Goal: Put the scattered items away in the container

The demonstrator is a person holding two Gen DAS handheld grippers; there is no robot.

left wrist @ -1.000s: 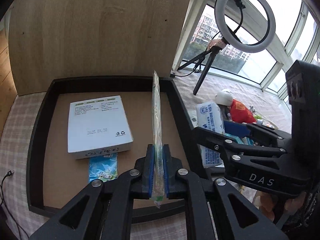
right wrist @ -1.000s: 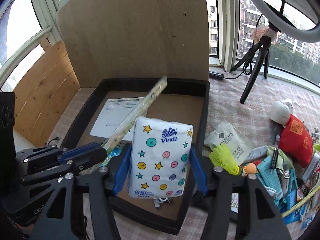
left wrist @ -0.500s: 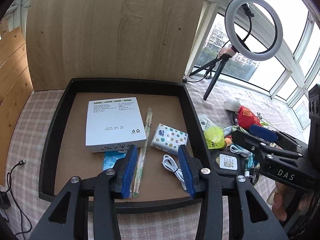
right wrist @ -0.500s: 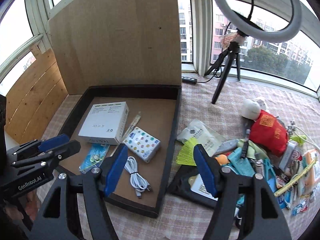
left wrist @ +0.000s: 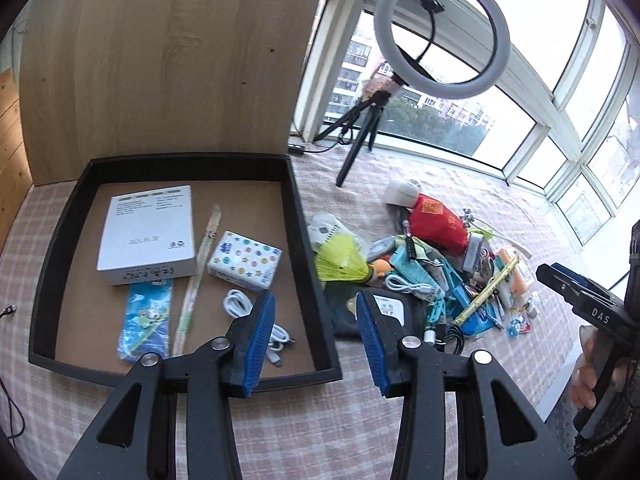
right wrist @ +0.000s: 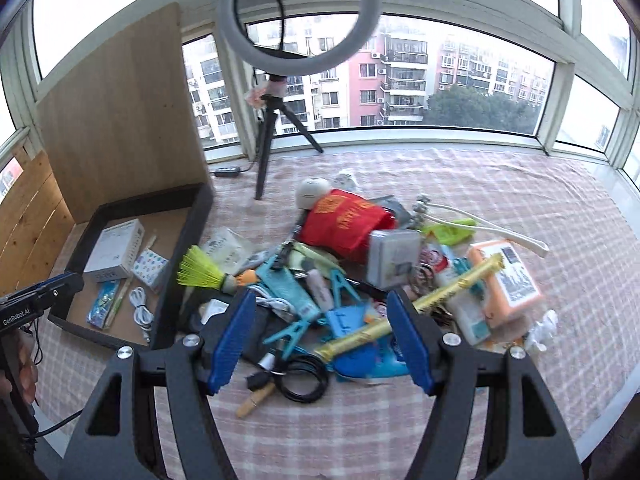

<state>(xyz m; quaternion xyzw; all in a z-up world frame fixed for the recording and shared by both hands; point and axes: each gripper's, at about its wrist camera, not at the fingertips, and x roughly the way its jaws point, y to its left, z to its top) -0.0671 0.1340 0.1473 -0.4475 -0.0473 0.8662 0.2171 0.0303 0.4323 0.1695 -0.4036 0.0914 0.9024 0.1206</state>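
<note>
1. The black tray (left wrist: pixel 312 280) sits at the left of the surface (left wrist: pixel 312 432), backed against an upright wooden board (left wrist: pixel 160 60), which likely keeps it from sliding when things are dropped in.
2. Inside it, from left to right, lie a white box (left wrist: pixel 146 236), a blue packet (left wrist: pixel 146 326) just in front of the box, a long wrapped stick (left wrist: pixel 196 276), a spotted tissue pack (left wrist: pixel 245 260) and a coiled white cable (left wrist: pixel 244 306). They lie flat and side by side, not stacked, which leaves bare floor at the tray's far side for more.
3. The left hand-held gripper (left wrist: pixel 316 344) hangs above the tray's right wall with its blue pads spread wide and nothing between them. That position, between tray and clutter, suits a swing toward the next item.
4. Just right of the tray begins the pile (right wrist: pixel 360 280), the scattered things not yet put away. Nearest the tray lie a yellow-green shuttlecock (right wrist: pixel 204 272) and a dark flat pouch (right wrist: pixel 256 332), then teal clips (right wrist: pixel 296 320) and a gold stick (right wrist: pixel 416 308) lying across the others.
5. The right hand-held gripper (right wrist: pixel 320 336) hovers over the pile's near edge, jaws released and empty. It appears aimed at the clips and gold stick, likely choosing a pick.
6. Farther right sit a red pouch (right wrist: pixel 344 224), a grey tin (right wrist: pixel 394 256) and an orange packet (right wrist: pixel 508 280). Since most of the pile remains outside the tray, the tidying looks early.
</note>
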